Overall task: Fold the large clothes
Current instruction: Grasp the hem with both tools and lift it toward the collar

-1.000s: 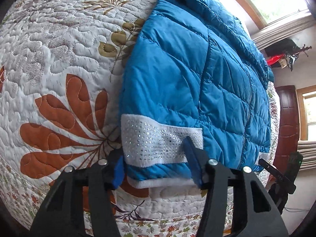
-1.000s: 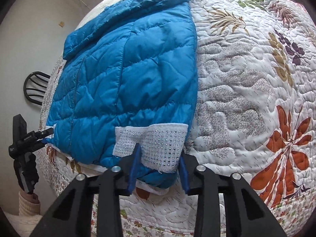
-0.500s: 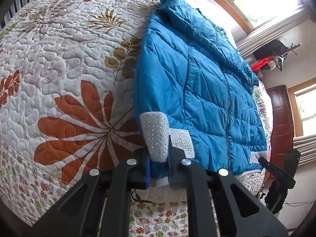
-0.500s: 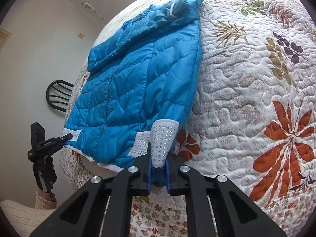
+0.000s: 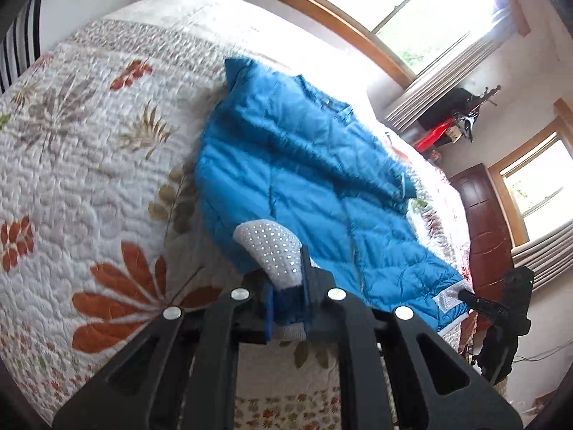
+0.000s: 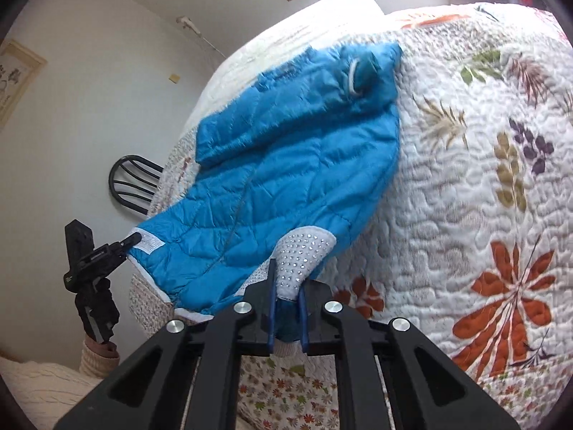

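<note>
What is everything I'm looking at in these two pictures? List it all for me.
jacket: one, bright blue, quilted, lying on the bed, its near hem lifted
studded hem band: white, at the jacket's lower corners
bedspread: one, white with orange and brown flowers, covering the bed
windows: two, wood-framed, on the far walls
door: one, dark brown, beyond the bed
chair: one, black, against the wall
picture frame: one, pale, on the wall
sleeve: one, cream knit, bottom corner
left gripper: black, blue pads, clamped on one hem corner
right gripper: black, blue pads, clamped on the other corner
</note>
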The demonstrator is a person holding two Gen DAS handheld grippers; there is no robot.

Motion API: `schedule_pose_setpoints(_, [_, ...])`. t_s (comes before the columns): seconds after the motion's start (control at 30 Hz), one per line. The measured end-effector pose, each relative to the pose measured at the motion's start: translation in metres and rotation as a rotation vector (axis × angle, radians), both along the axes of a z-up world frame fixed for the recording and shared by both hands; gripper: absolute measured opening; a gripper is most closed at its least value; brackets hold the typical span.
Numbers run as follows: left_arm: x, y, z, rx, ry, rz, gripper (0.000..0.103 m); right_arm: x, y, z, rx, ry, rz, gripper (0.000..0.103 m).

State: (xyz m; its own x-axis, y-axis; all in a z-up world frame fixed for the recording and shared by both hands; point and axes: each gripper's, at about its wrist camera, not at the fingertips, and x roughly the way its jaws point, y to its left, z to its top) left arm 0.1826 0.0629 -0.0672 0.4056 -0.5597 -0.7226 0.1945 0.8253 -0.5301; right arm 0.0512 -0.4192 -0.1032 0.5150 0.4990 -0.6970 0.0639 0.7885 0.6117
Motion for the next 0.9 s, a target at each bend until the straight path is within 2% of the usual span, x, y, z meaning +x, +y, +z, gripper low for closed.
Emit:
schedule_pose_setpoints(0.07, [0.025,-0.009,0.015,-0.028,-0.027,-0.002,0.010,0.017,-0.010,0.020,0.010,-0.031,0.006,0.009])
schedule_pose_setpoints(0.17, [0.059,-0.028,0.036,-0.016,-0.079,-0.002,0.010,0.052,-0.028,0.044,0.005,-0.050,0.004,0.009])
schedule_pose_setpoints(0.3, [0.120,-0.055,0.052,-0.013,-0.100,-0.002,0.010,0.117,-0.048,0.060,0.015,-0.035,-0.007,0.008])
schedule_pose_setpoints(0.4, [0.167,-0.074,0.052,0.006,-0.105,0.010,0.010,0.166,-0.067,0.064,0.024,-0.009,-0.019,0.008])
schedule_pose_setpoints(0.63, [0.256,-0.103,0.024,0.044,-0.056,0.054,0.010,0.259,-0.097,0.037,0.063,0.074,-0.055,0.008])
schedule_pose_setpoints(0.9, [0.323,-0.129,-0.028,0.185,0.021,0.081,0.010,0.336,-0.120,-0.025,0.077,0.192,-0.107,0.009])
